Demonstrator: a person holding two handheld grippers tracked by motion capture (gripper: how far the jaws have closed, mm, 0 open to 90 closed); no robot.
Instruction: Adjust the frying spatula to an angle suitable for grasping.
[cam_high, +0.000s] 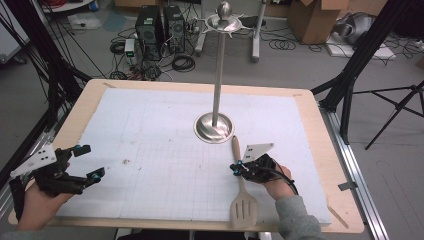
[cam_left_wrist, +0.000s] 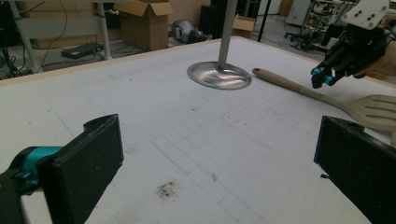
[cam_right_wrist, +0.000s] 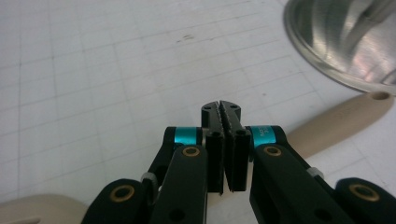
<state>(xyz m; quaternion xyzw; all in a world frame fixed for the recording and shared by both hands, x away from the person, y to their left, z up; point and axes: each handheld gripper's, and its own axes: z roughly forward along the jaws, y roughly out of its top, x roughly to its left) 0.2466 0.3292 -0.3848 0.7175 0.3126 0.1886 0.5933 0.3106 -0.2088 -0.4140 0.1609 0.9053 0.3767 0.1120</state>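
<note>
My right gripper (cam_high: 239, 168) sits closed with nothing in it just over the spatula (cam_high: 242, 192) handle, which lies flat by the stand (cam_high: 214, 127) base, while my left gripper (cam_high: 86, 162) waits wide open, well apart, out of the way.

Left gripper (cam_high: 85, 162) held low at the near left, jaws spread wide; right gripper (cam_high: 236, 167) at the near right, jaws pressed together, pointing left.

Each black claw (cam_right_wrist: 223, 140) bears teal bands, brass screws and a grey three-cornered plate; grey sleeve (cam_high: 296, 216) at five o'clock.
</note>
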